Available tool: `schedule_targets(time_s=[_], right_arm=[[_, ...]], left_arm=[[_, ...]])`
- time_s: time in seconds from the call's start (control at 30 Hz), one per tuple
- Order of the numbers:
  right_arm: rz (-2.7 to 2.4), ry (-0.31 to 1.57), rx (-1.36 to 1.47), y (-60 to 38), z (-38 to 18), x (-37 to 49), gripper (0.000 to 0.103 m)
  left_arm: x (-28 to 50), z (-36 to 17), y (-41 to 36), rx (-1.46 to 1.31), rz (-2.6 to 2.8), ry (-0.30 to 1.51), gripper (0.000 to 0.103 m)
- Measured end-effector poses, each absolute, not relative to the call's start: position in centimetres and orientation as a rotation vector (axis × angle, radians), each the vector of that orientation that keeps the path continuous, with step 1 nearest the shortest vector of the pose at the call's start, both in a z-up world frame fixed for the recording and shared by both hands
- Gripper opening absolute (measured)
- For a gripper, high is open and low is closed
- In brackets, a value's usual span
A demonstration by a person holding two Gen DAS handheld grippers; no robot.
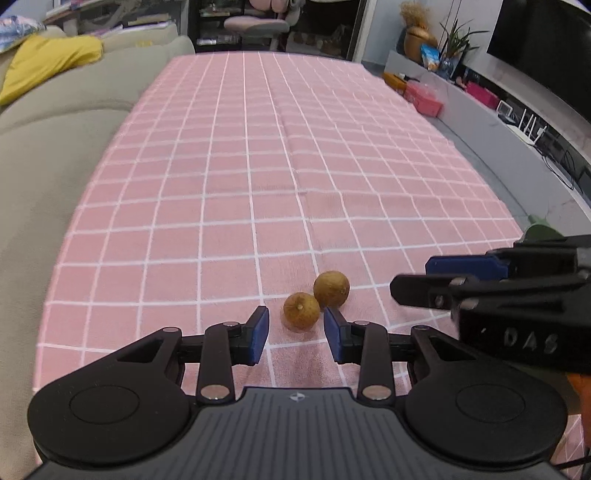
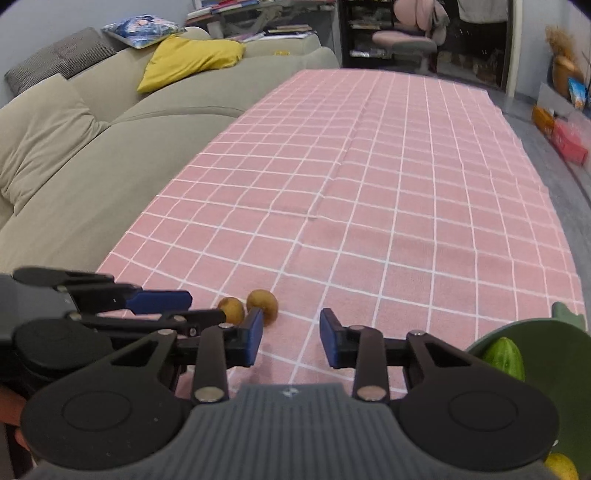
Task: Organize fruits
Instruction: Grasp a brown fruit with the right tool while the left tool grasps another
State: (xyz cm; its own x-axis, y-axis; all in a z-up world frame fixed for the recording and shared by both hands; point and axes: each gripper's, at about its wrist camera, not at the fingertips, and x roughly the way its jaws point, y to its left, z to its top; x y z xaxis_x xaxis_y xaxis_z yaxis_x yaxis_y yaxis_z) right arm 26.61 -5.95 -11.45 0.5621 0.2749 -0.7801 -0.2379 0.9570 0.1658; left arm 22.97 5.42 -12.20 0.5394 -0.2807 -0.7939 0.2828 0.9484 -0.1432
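Observation:
Two small brown round fruits lie touching on the pink checked tablecloth point(image 1: 258, 166). The nearer fruit point(image 1: 301, 312) sits just ahead of my open left gripper point(image 1: 296, 320), between its blue fingertips. The farther fruit point(image 1: 331, 288) is just behind it to the right. My right gripper point(image 2: 290, 325) is open and empty; the two fruits point(image 2: 231, 309) point(image 2: 263, 301) lie by its left fingertip. It also shows from the side in the left wrist view point(image 1: 424, 280). A green bowl point(image 2: 546, 343) at the right holds a cucumber point(image 2: 504, 358) and a yellow fruit point(image 2: 561, 467).
A beige sofa point(image 2: 92, 155) with a yellow cushion point(image 2: 188, 59) runs along the table's left edge. A grey ledge point(image 1: 480, 122) with boxes and a plant runs along the right. A pink office chair point(image 1: 258, 22) stands beyond the far end.

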Motion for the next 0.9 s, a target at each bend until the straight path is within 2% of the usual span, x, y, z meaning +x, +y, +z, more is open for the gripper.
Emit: schedule_targets(time_s=[0.23,0.37,0.9], right_arm=[[0.329,0.967,0.077,-6.2,-12.0,28.1,0.032],[0.343,0.977,0.080,-6.0,-12.2,28.7,0.032],[0.372,1.014,0.050,-2.6,-14.5,30.6,0.032]], left_arm=[[23.7,-13.4,4.5,0.046,-0.331,0.955,0.040],[23.5,-13.6,4.8,0.036,-0.330,0.946,0.027],[23.6,-11.8,10.3,-0.061,-0.167,0.931,0.026]])
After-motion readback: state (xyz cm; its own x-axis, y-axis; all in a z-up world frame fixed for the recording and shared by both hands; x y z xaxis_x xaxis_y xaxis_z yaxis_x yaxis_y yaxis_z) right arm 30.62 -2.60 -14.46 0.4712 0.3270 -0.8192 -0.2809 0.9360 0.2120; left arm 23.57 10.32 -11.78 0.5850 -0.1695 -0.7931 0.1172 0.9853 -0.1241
